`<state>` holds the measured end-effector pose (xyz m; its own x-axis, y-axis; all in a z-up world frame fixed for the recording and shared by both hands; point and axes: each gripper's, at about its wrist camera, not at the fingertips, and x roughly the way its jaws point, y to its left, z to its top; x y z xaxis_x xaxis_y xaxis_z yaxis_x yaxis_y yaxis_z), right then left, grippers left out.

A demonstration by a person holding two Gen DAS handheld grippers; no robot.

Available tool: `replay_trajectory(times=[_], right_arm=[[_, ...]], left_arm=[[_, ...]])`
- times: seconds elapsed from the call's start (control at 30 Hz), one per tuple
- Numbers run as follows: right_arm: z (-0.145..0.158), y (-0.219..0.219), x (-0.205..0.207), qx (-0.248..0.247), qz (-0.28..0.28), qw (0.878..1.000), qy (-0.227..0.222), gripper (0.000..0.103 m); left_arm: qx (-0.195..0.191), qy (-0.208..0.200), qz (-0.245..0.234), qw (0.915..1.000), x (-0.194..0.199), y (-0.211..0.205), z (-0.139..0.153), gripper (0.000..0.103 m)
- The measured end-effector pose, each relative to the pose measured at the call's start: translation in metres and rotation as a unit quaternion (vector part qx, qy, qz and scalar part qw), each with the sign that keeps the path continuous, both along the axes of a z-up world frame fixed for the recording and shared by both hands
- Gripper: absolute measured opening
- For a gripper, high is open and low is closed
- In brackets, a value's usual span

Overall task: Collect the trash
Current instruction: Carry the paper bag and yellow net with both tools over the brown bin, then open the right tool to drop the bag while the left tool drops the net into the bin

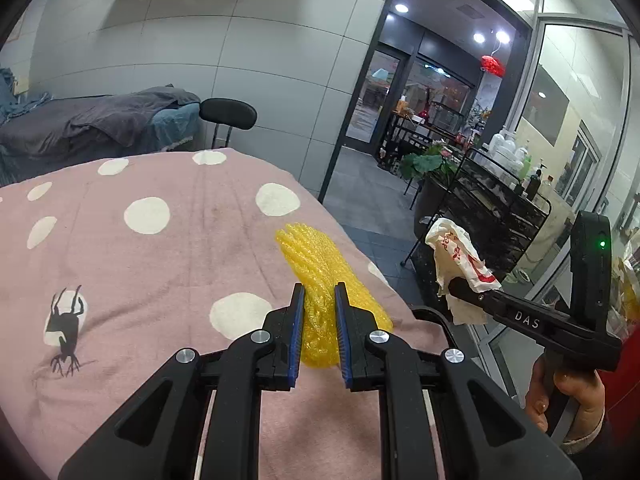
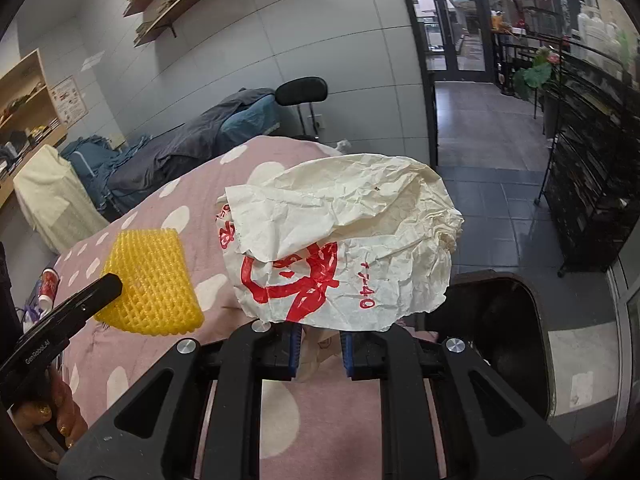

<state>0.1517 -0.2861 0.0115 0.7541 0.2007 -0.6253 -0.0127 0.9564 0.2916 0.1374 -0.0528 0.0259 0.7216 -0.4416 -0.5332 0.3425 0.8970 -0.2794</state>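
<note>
My left gripper (image 1: 319, 300) is shut on a yellow foam net sleeve (image 1: 316, 264), lifted above the pink dotted bedcover (image 1: 160, 264). The same yellow foam net sleeve (image 2: 154, 280) shows at the left of the right wrist view, in the left gripper's fingers (image 2: 102, 288). My right gripper (image 2: 320, 340) is shut on a crumpled white paper wrapper with red print (image 2: 340, 240), which hides its fingertips. In the left wrist view that white paper wrapper (image 1: 456, 256) hangs off the bed's right edge, clamped in the right gripper (image 1: 460, 286). A black bin (image 2: 504, 328) stands open on the floor, low and to the right.
A black wire shelf rack (image 1: 496, 208) with bottles stands by the glass wall at right. A second bed with grey covers (image 1: 92, 124) and a black chair back (image 1: 228, 114) lie beyond. A red-and-white cup (image 2: 49, 286) sits at the far left. Grey floor tiles (image 2: 492, 204) stretch toward the doorway.
</note>
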Motion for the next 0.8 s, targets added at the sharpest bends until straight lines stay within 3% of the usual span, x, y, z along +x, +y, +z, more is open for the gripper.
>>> replay_trajectory(times=[0.27, 0.67, 0.77, 0.8], right_arm=[[-0.031, -0.072, -0.022, 0.015, -0.086, 0.996, 0.031, 0.017], [-0.128, -0.128, -0.018, 0.057, -0.149, 0.978, 0.135, 0.017], [-0.149, -0.136, -0.016, 0.064, -0.159, 0.973, 0.157, 0.025], [-0.151, -0.138, -0.015, 0.069, -0.162, 0.971, 0.161, 0.036]], left_arm=[[-0.001, 0.000, -0.040, 0.9992, -0.006, -0.034, -0.003, 0.015], [0.019, -0.007, -0.091, 0.9956, -0.017, -0.081, -0.002, 0.015], [0.024, -0.005, -0.099, 0.9948, -0.019, -0.087, -0.004, 0.015], [0.025, -0.004, -0.101, 0.9945, -0.019, -0.090, -0.005, 0.015]])
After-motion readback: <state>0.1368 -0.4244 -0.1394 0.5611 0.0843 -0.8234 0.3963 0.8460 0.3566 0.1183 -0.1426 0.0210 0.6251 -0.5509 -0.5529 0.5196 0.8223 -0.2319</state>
